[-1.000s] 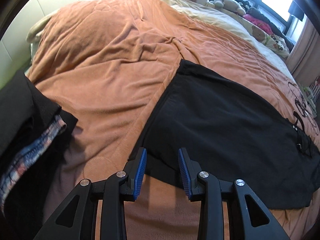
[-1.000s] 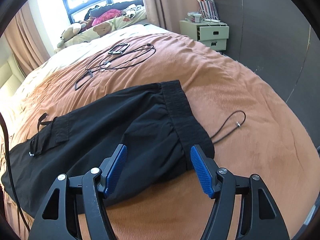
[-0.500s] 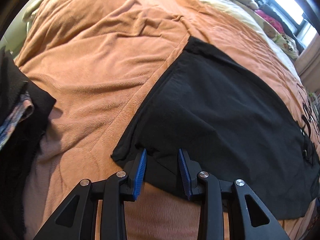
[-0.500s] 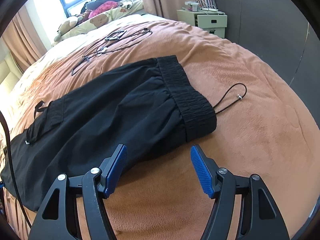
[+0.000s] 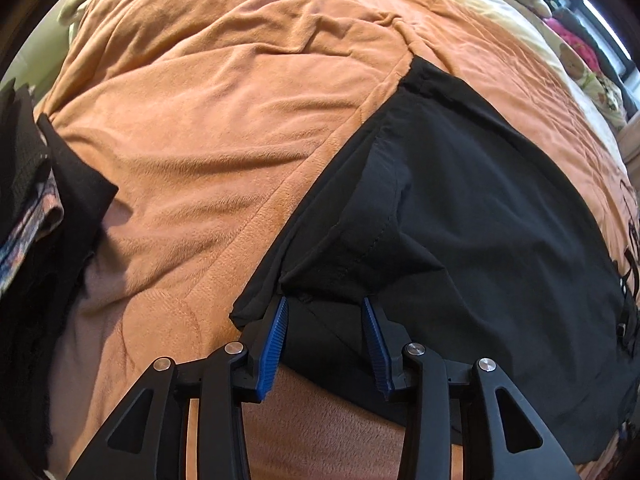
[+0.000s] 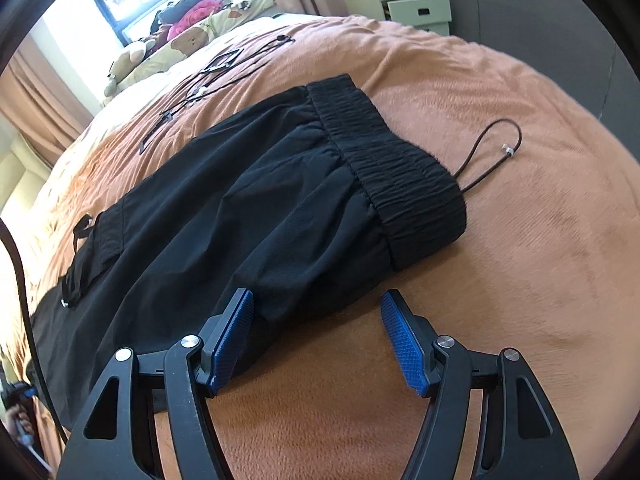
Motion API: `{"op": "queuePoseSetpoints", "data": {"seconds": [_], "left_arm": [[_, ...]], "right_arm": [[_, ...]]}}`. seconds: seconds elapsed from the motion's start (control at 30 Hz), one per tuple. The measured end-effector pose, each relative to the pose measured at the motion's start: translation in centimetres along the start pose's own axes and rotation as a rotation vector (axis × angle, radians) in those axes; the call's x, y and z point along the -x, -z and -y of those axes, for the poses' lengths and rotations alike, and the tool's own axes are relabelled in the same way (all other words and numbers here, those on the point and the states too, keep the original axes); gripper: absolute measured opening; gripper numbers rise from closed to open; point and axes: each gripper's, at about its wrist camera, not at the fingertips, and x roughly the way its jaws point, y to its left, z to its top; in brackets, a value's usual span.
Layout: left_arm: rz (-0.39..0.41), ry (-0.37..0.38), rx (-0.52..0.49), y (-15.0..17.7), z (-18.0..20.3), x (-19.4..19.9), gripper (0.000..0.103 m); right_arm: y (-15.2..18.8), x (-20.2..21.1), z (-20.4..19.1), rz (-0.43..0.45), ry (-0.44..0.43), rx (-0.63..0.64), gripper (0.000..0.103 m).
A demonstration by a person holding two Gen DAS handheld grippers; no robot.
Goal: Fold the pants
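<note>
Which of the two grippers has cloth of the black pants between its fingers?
The left gripper: the black pants hem is bunched between its tips. The right gripper stands open at the waistband edge, mostly over blanket.

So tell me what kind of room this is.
Most likely a home bedroom: black pants lie on a bed under an orange blanket, stuffed toys sit by the window, and a small nightstand stands against the wall.
</note>
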Motion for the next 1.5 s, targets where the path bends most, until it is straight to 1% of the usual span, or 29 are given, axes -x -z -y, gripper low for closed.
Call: {"op": "queuePoseSetpoints", "data": {"seconds": [0.1,0.13,0.17,0.2,0.23,0.27,0.3,0.33,0.37,0.4,0.5,0.57,0.63,0.73,0.8,0.83,0.87,0.9,0.93,0.97,1.0,1.03,1.17,1.27,1.5], "left_arm": [[0.012,0.0,0.024,-0.3,0.0,-0.6,0.041],[0.023,-0.008,0.029,-0.3,0.1,-0.6,0.036],[0.036,-0.026,0.029,-0.4,0.1,-0.5,0.022],[0.046,-0.048,0.027,-0.5,0.2,-0.4,0.016],[0.048,-0.046,0.032,-0.6,0.1,-0.3,0.012],[0.052,-0.045,0.038,-0.5,0.0,-0.1,0.007],[0.059,-0.044,0.04,-0.5,-0.1,0.3,0.006],[0.072,-0.042,0.041,-0.3,-0.3,0.8,0.005],[0.08,-0.043,0.043,-0.2,-0.5,1.2,0.005],[0.089,-0.044,0.048,0.1,-0.9,1.8,0.005],[0.097,-0.03,0.071,0.5,-1.6,2.9,0.005],[0.101,-0.025,0.075,0.9,-2.0,3.3,0.005],[0.095,-0.02,0.071,1.1,-2.4,3.2,0.005],[0.072,0.011,0.093,1.1,-2.7,2.8,0.009],[0.072,0.019,0.098,1.4,-2.9,3.0,0.017],[0.076,0.033,0.105,1.6,-3.0,3.1,0.025],[0.078,0.039,0.111,1.9,-3.1,3.3,0.035],[0.081,0.045,0.123,2.1,-3.4,3.5,0.039],[0.085,0.054,0.129,2.3,-3.5,3.6,0.041],[0.085,0.061,0.133,2.3,-3.6,3.5,0.041],[0.078,0.069,0.141,2.4,-3.8,3.4,0.041],[0.067,0.083,0.151,2.5,-4.0,3.0,0.041],[0.05,0.076,0.167,2.5,-4.2,1.8,0.041],[0.061,0.071,0.161,2.2,-4.1,1.3,0.041],[0.094,0.049,0.122,1.2,-3.6,0.3,0.044]], "right_arm": [[-0.2,-0.4,0.4,0.016,-0.016,-0.039,0.065],[-0.3,-0.5,0.5,0.021,-0.021,-0.052,0.065],[-0.4,-0.6,0.7,0.027,-0.032,-0.071,0.065],[-0.4,-0.6,1.0,0.031,-0.043,-0.09,0.065],[-0.5,-0.7,1.2,0.033,-0.055,-0.109,0.065],[-0.5,-0.8,1.5,0.034,-0.063,-0.13,0.061],[-0.5,-0.8,1.7,0.039,-0.067,-0.152,0.048],[-0.5,-0.7,1.9,0.045,-0.066,-0.167,0.041],[-0.5,-0.7,2.2,0.046,-0.06,-0.177,0.031],[-0.6,-0.7,2.4,0.044,-0.054,-0.184,0.024],[-0.5,0.0,2.4,0.062,-0.046,-0.17,0.014],[-0.5,0.7,2.2,0.077,-0.036,-0.144,0.012],[-0.6,1.2,1.9,0.088,-0.024,-0.126,0.011],[-0.4,1.3,1.6,0.085,-0.003,-0.124,0.011],[-0.2,1.2,1.4,0.069,0.003,-0.121,0.014],[-0.2,1.1,1.4,0.06,-0.002,-0.125,0.014],[-0.3,1.1,1.5,0.051,-0.019,-0.131,0.019],[-0.2,1.2,1.5,0.045,-0.03,-0.131,0.027],[-0.1,1.3,1.5,0.038,-0.041,-0.127,0.032],[-0.3,1.4,1.6,0.034,-0.054,-0.126,0.039],[-0.2,1.4,1.6,0.034,-0.067,-0.126,0.041],[-0.1,1.5,1.8,0.034,-0.079,-0.126,0.041],[0.0,1.0,2.3,0.024,-0.107,-0.151,0.041],[0.3,0.3,2.6,0.011,-0.113,-0.165,0.041],[0.1,-0.1,3.0,0.022,-0.107,-0.162,0.041]]}}
